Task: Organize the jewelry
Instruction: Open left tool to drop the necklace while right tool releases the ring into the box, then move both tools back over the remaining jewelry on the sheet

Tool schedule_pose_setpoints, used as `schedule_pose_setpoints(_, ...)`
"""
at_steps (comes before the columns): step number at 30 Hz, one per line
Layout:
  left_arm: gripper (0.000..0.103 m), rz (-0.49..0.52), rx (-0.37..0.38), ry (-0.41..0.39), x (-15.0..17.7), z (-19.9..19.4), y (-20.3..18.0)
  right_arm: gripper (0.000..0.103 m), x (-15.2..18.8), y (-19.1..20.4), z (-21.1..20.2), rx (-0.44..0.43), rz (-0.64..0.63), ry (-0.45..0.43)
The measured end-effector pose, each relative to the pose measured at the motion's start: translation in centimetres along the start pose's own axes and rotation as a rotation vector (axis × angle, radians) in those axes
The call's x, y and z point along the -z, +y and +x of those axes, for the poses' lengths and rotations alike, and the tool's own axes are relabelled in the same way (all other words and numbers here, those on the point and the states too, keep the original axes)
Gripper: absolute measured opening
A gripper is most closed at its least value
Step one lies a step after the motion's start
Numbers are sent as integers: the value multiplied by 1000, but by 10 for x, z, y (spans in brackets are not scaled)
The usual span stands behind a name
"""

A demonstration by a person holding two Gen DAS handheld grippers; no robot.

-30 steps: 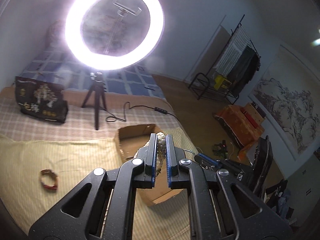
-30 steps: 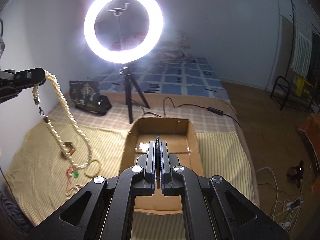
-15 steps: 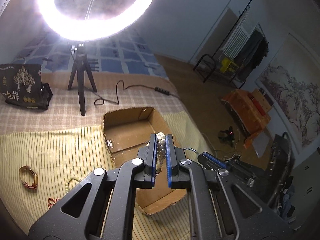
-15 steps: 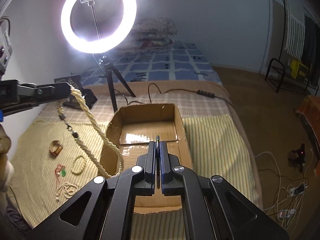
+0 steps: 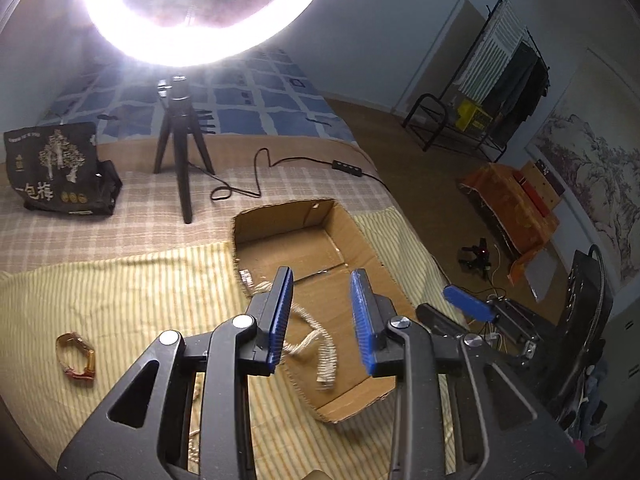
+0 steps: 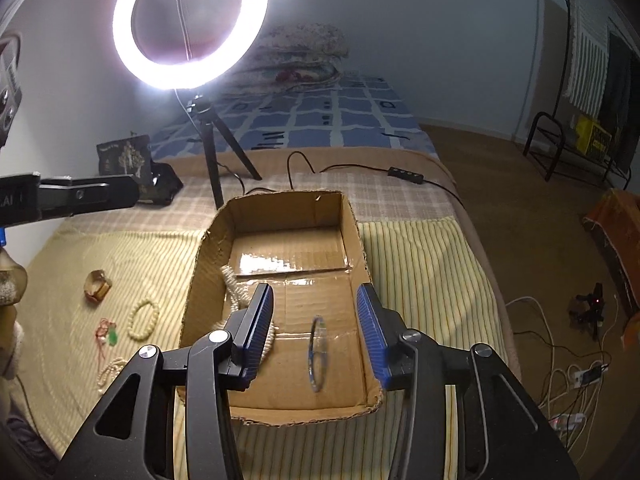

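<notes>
Over the cardboard box on the bed, my left hand-held gripper and right hand-held gripper have just sprung apart, releasing the limp pearl necklace and the thin, light bangle, both falling boxward.

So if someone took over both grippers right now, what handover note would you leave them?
Left gripper: jaws just opened, nothing gripped; the pearl necklace is falling, blurred, into the cardboard box.
Right gripper: jaws just opened, nothing gripped; the thin blue bangle is dropping into the same box.
Done: necklace and bangle released over the box.
Left on the striped cloth: amber bracelet, cream bead bracelet, red-and-green charm, small pearl strand.
</notes>
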State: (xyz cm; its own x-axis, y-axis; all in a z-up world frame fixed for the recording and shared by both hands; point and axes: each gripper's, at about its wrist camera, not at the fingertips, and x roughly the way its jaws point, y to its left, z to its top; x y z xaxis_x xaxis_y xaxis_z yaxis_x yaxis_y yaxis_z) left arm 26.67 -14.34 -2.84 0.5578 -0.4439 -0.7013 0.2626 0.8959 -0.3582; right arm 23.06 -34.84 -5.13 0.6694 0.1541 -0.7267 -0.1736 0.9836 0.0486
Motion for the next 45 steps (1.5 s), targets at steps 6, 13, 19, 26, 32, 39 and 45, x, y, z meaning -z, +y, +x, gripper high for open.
schedule_pose_setpoints(6, 28, -10, -33, -7, 4, -14, 19, 43, 0, 3, -3, 12, -4, -11)
schedule_pose_setpoints(13, 28, 3, -80, -25, 7, -31, 34, 63, -3, 9, -10, 31, -8, -45)
schedule_pose_setpoints(19, 32, 25, -135, -48, 12, -54, 52, 72, -2, 14, -15, 73, -21, -58)
schedule_pose_setpoints(26, 32, 38, -224, -86, 32, -89, 90, 81, 1, 28, -26, 74, -22, -101)
schedule_pose_setpoints(32, 32, -26, -264, -68, 56, -101, 130, 81, 7, 53, -32, 30, -84, -117)
schedule_pose_setpoints(39, 32, -121, -287, -27, 80, -102, 173, 81, 23, 102, -39, -106, -207, -106)
schedule_pose_setpoints(45, 32, -138, -282, 5, 91, -97, 192, 81, 42, 141, -28, -184, -254, -20)
